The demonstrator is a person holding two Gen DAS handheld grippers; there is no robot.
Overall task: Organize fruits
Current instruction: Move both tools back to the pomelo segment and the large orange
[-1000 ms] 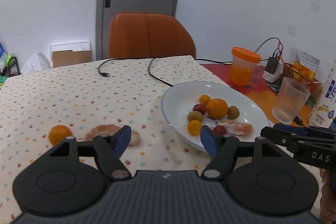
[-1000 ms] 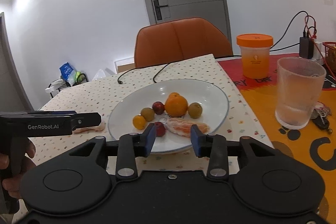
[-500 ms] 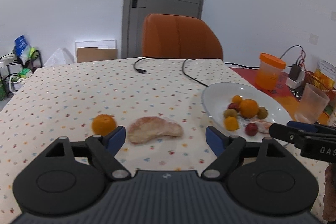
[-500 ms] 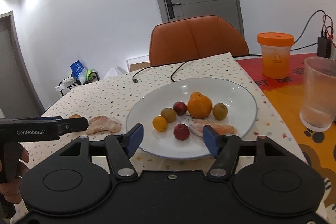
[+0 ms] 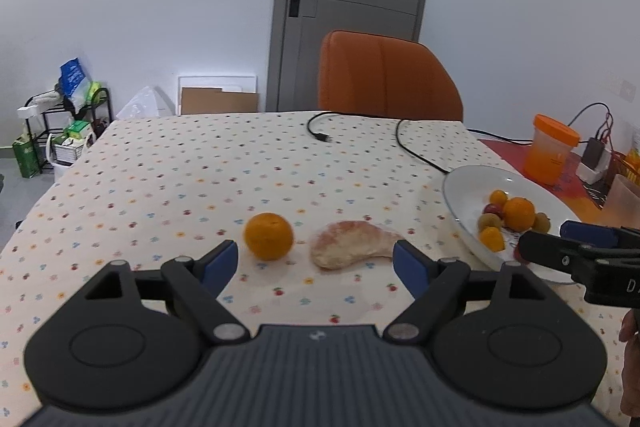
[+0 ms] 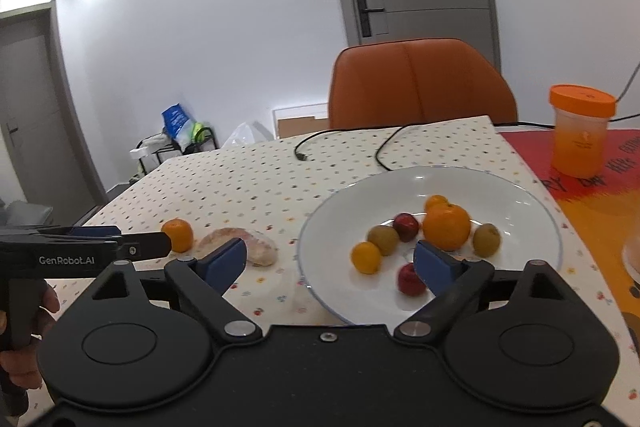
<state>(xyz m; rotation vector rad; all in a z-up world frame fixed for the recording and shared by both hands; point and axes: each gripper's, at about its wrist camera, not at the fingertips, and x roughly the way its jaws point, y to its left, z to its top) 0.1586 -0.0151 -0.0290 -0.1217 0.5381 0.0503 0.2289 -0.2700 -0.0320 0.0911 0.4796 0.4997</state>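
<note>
Fruits mostly sit on the white plate point(image 6: 520, 187) already: a big orange point(image 6: 447, 227), a small orange one behind it, a yellow one, two green-brown ones and two red ones (a peeled piece may lie hidden behind the right tongs' blue pad). Two pieces are left out on the spotted bench point(image 5: 180, 179), well to the left of the plate: a mandarin point(image 5: 268, 235) and a peeled pomelo wedge point(image 5: 352, 244), lying just beside each other. The left tongs point(image 5: 316, 263) hang wide open and empty, their pads framing both loose pieces from the near side without touching either. The right tongs point(image 6: 330, 259) have just been opening and now stand wide, with nothing gripped, above the plate's near rim. By my reckoning the job is most of the way done; the mandarin and the wedge remain.
</note>
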